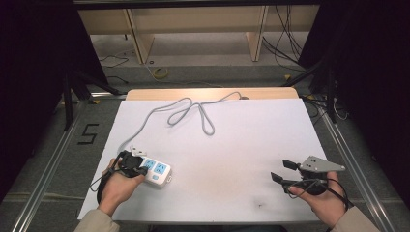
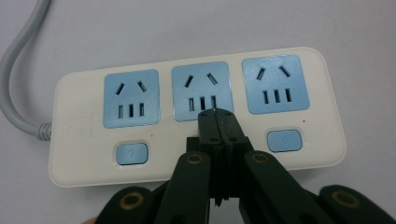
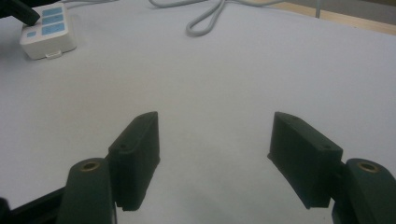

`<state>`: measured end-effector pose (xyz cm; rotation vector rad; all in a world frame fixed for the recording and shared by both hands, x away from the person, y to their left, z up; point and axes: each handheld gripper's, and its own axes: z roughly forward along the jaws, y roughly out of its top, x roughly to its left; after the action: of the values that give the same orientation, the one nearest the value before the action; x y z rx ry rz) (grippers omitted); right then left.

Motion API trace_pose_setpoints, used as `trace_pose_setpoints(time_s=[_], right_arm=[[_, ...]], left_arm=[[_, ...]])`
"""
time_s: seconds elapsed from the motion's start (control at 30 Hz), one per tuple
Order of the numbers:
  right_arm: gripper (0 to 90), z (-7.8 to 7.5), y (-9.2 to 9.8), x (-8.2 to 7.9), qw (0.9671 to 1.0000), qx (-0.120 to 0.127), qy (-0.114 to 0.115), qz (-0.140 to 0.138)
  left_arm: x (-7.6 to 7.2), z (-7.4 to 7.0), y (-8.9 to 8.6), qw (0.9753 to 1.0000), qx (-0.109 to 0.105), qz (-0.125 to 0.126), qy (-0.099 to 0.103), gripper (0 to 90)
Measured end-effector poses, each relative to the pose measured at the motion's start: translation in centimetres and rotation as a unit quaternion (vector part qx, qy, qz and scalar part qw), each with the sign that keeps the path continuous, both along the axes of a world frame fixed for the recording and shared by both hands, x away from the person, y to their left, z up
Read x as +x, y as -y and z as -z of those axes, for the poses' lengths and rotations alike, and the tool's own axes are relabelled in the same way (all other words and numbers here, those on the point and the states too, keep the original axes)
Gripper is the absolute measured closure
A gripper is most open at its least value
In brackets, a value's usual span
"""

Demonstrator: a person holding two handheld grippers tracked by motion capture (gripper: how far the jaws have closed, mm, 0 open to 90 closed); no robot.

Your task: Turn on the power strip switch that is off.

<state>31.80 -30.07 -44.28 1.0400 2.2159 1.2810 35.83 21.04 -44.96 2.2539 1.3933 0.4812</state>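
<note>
Lower left of the high view: the left claw (image 1: 140, 166) sits right over the power strip (image 1: 157, 171), which lies on the white tabletop (image 1: 232, 145). In the left gripper view its jaws are pressed together, clenched on nothing, tips over the strip's middle socket (image 2: 201, 91) just above the buttons. The grey cord (image 1: 193, 108) loops off toward the top centre. Lower right, the right claw (image 1: 284, 171) hangs released, jaws spread wide above bare tabletop, well apart from the strip.
</note>
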Motion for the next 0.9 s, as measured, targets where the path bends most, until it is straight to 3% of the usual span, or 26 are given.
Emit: trace_pose_setpoints(time_s=[0.9], right_arm=[[33.6,0.03,0.02,0.05,1.0000,-0.001,0.001,0.000]], left_arm=[[-0.09,-0.23,-0.10,0.9999,0.002,0.000,0.010,90.0]])
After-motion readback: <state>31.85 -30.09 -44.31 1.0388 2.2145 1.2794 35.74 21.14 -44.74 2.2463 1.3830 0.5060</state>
